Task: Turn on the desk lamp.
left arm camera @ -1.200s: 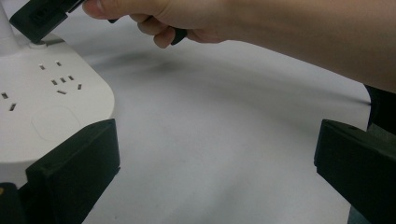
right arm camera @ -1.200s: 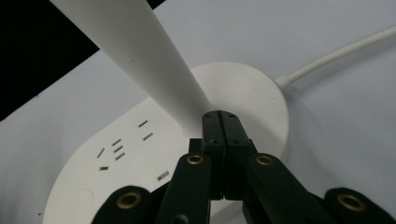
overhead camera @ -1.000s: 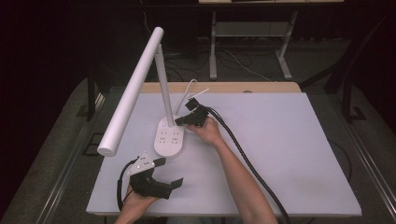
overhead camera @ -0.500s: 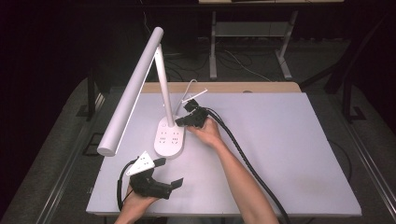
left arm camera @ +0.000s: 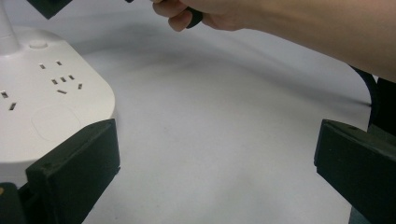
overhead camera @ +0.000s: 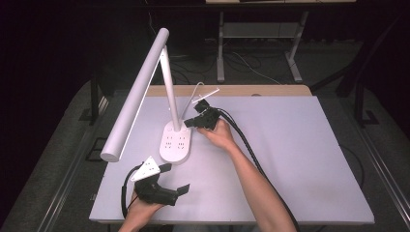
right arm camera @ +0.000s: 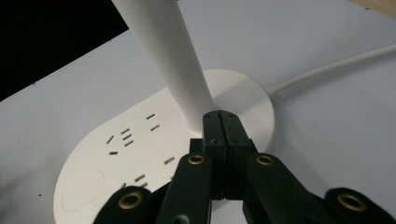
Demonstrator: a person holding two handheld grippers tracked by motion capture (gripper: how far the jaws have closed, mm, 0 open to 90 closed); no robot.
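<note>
The right gripper (right arm camera: 222, 122), jaws pressed together, points at the lamp (overhead camera: 175, 143) stem's foot, barely nearer than before. The left gripper (overhead camera: 175, 178) rests wide open near the table (overhead camera: 300, 159) edge, unmoved.

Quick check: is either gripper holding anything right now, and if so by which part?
Nothing is held. The right gripper has its jaws shut together, empty, with the tips at the foot of the desk lamp's stem. The left gripper is open over bare table.

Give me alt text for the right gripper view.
The right black two-jaw tool, jaws shut together, points at the foot of a white desk lamp's stem, above its white oval base with sockets on a pale grey table.
</note>
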